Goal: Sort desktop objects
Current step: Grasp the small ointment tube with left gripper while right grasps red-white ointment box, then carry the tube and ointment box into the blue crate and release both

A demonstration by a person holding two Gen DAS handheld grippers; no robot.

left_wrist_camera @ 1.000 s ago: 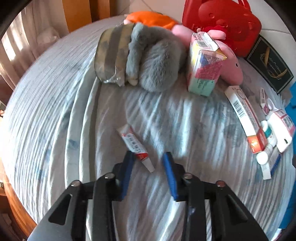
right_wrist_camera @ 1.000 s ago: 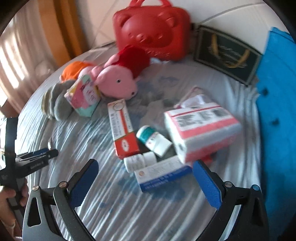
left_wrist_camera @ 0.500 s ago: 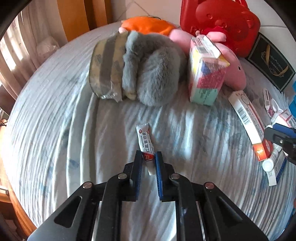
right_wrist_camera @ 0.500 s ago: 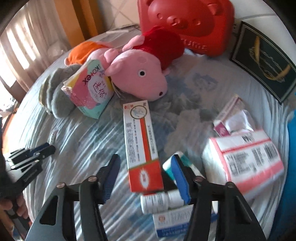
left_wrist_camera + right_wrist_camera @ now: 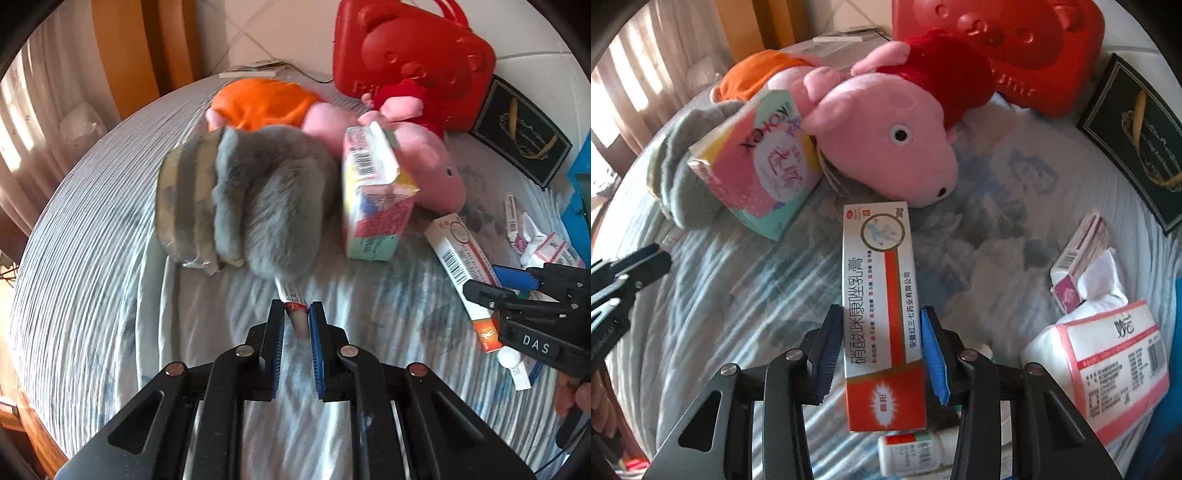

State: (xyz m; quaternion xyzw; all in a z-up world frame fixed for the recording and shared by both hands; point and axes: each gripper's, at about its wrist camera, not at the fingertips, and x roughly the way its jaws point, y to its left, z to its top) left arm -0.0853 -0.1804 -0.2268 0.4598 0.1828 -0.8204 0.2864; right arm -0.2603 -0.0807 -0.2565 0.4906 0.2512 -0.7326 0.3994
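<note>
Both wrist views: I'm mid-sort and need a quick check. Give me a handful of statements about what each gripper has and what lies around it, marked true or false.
1. The left gripper is shut on the small ointment tube. True.
2. The right gripper has the long red-and-white box between its jaws. True; they have just been closing on it.
3. The pink pig plush wears blue. False: red.
4. The red bear case lies open. False: closed, upright.
5. A white bottle lies below the box. True.

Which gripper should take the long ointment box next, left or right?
Right. The right gripper already straddles the ointment box, its jaws just closing on it. The left gripper is shut on a small tube, well away from the box.
</note>
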